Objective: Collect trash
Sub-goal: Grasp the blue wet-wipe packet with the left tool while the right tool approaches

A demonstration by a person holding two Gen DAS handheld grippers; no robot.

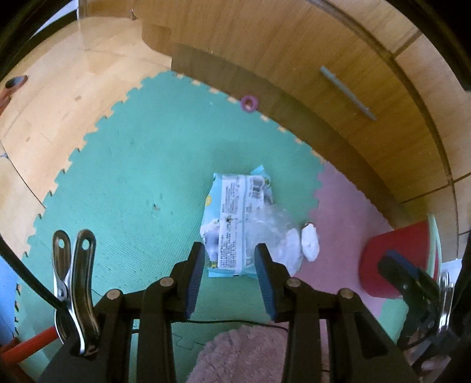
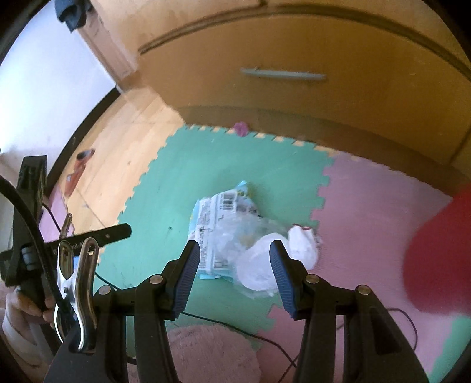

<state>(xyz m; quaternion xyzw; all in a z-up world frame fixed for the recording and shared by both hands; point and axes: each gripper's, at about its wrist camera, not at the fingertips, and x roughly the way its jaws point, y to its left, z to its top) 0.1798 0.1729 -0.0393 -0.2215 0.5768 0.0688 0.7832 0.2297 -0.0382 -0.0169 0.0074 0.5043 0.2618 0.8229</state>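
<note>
Crumpled wrapper (image 1: 235,218) flat on green mat (image 1: 132,176)

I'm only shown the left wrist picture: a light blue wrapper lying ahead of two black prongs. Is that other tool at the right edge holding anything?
Observer: No. In the right wrist view the right gripper stands open and empty, pointed at a white crumpled scrap beside the wrapper.
Operator: Who holds the tool I look through?
Observer: A person's hand grips the body of the left gripper, low at that view's left edge.
Operator: Anything else I miss?
Observer: A dark garment hangs at the top left.
</note>
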